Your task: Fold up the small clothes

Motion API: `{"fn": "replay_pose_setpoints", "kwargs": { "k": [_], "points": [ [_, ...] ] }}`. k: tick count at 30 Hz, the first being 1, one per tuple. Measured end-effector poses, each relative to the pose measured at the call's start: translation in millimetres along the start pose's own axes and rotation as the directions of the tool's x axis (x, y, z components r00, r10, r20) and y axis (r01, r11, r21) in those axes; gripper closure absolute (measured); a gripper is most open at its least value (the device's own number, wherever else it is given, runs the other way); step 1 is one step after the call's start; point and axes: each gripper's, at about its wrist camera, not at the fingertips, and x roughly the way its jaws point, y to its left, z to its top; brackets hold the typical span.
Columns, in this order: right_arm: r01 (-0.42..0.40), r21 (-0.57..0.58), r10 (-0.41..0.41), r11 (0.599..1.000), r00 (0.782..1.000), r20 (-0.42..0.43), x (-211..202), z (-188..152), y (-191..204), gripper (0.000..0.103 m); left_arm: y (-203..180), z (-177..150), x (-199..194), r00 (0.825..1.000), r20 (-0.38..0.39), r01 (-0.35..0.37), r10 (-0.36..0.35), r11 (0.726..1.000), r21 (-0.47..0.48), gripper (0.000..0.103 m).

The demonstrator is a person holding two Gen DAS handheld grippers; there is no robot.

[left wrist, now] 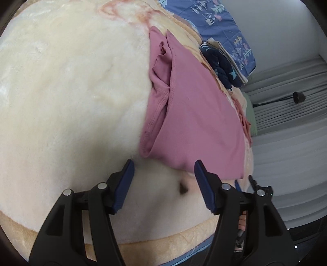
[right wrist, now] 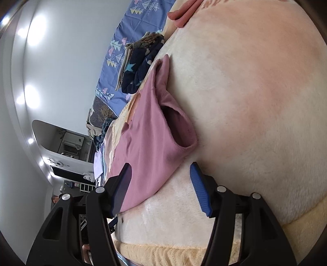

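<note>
A small pink garment (left wrist: 194, 122) lies flat on a cream plush blanket (left wrist: 71, 92). It also shows in the right wrist view (right wrist: 147, 139), with an open leg hole facing the camera. My left gripper (left wrist: 163, 165) is open and empty, just short of the garment's near edge. My right gripper (right wrist: 160, 169) is open, its jaws on either side of the garment's near corner, not closed on it. The right gripper's tip (left wrist: 252, 181) peeks into the left wrist view beside the garment's right corner.
A pile of folded dark navy and patterned clothes (left wrist: 222, 67) sits beyond the garment, also in the right wrist view (right wrist: 139, 67). A blue patterned bedsheet (left wrist: 224, 26) lies behind. A salmon cloth (right wrist: 184, 14) lies at the far edge. The blanket's tan border (right wrist: 163, 253) runs near me.
</note>
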Motion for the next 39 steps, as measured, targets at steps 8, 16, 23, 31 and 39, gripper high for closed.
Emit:
{"fn": "replay_pose_setpoints", "kwargs": {
  "k": [8, 16, 23, 31, 39],
  "points": [
    [0.022, -0.021, -0.022, 1.000, 1.000, 0.020, 17, 19, 0, 0.052, -3, 35, 22, 0.997, 0.012, 0.079, -0.078, 0.997, -0.022, 0.046],
    [0.023, -0.005, -0.023, 1.000, 1.000, 0.019, 16, 20, -9, 0.085, 8, 41, 35, 0.991, 0.007, 0.137, -0.137, 0.988, -0.070, 0.081],
    [-0.051, -0.025, 0.051, 0.998, 0.998, 0.031, 10, 19, -3, 0.098, 7, 40, 24, 0.977, 0.041, 0.212, -0.210, 0.977, -0.036, 0.092],
    [-0.124, -0.019, 0.125, 0.992, 0.991, 0.051, -3, 19, 11, 0.099, -9, 35, 4, 0.967, 0.073, 0.245, -0.246, 0.969, 0.019, 0.093],
    [-0.198, -0.038, 0.199, 0.980, 0.979, 0.049, -29, 2, 29, 0.099, -10, 14, -15, 0.947, 0.062, 0.314, -0.315, 0.949, 0.016, 0.093]
  ]
}}
